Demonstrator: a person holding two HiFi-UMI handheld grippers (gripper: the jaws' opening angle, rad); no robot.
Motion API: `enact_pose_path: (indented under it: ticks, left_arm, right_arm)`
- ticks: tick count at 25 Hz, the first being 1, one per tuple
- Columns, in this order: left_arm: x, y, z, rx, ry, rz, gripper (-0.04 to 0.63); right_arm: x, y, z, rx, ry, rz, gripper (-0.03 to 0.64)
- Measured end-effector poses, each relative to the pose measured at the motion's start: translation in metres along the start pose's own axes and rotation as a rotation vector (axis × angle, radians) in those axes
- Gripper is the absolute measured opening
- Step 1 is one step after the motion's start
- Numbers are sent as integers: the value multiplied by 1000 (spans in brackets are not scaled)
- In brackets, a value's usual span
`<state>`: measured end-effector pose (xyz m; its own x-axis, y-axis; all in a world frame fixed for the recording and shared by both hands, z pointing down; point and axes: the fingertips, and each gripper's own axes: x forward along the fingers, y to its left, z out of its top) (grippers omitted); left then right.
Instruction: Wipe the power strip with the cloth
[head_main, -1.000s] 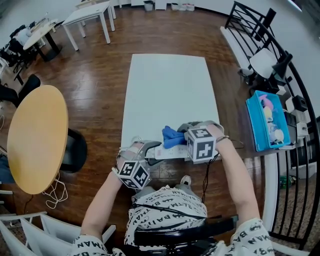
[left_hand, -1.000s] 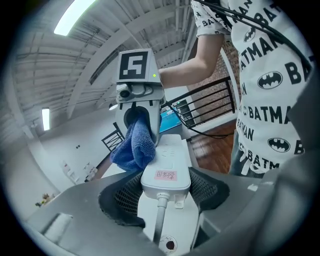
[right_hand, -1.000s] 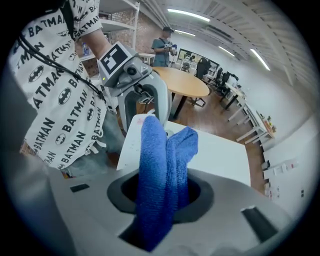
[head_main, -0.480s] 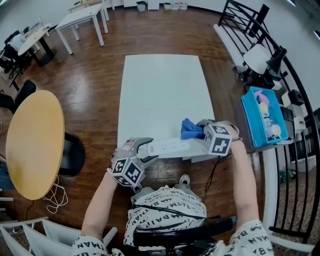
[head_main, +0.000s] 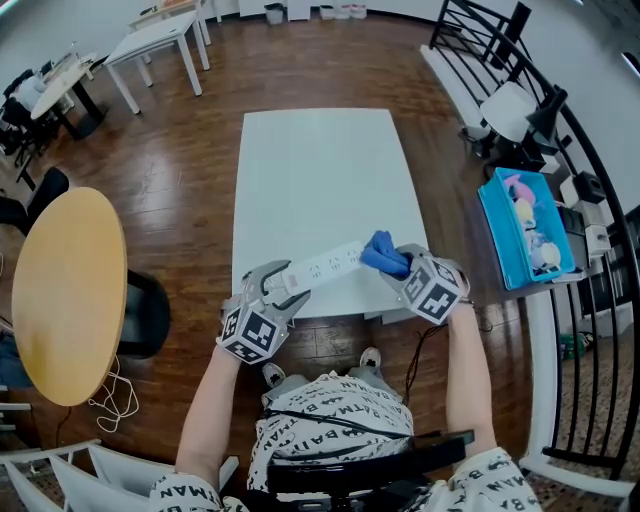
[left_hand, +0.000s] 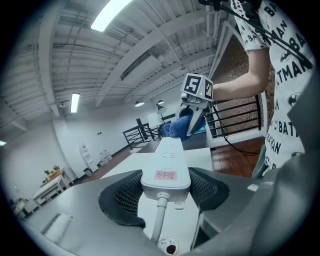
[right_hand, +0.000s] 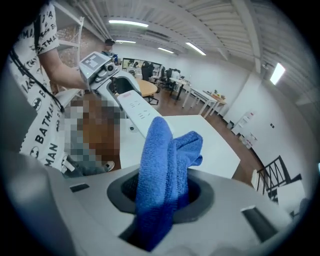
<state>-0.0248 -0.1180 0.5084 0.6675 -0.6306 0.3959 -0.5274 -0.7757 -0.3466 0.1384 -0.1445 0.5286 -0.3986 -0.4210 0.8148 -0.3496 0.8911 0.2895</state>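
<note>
Two grippers at work over the near edge of a white table (head_main: 318, 160). Left gripper (head_main: 276, 288) has its jaws clamped on the cord end of the power strip (head_main: 327, 266), the ribbed pads (left_hand: 121, 196) pressing both long sides; a pink label (left_hand: 166, 175) sits on top of the strip just ahead of the pads, and the white cord (left_hand: 159, 220) runs out of that end, back toward the camera. Strip is held clear of the tabletop, slanting away from the person toward the right. Right gripper (head_main: 397, 264) has its jaws closed on a bunched blue cloth (right_hand: 162, 170) (a fold sticks up between them), and the cloth meets the far end of the strip. Off the table: a round wooden table (head_main: 70, 290) at left and a blue bin (head_main: 522, 240) at right, beside a black railing (head_main: 590, 330).
</note>
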Motion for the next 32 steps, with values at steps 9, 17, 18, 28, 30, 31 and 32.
enact_pose_path:
  ticks: [9,17,18,28,30,31,32]
  left_arm:
    - [17,19,-5,-149,52,140,288]
    - [24,27,-4,-221,45,180,288]
    - [24,28,-4,-223,45,184,288]
    - [16,31,-3,-208,35,195,288]
    - [14,28,-2,-187,38,186,288]
    - [12,26,-2,-175,39,180,287]
    - [11,24,-1,-164,38,174,288]
  right_arm:
    - [23,11,20,366,-119,-77,129]
    - [39,53,68,337,-179,19,127]
    - [39,59,75,326,-186,37,127]
    - [44,66,81,324,-194,53,127]
    - [42,54,67,357,-182,27,127]
    - [40,49,60,370,-175,14,127]
    - [38,43,54,382,-169,1,127]
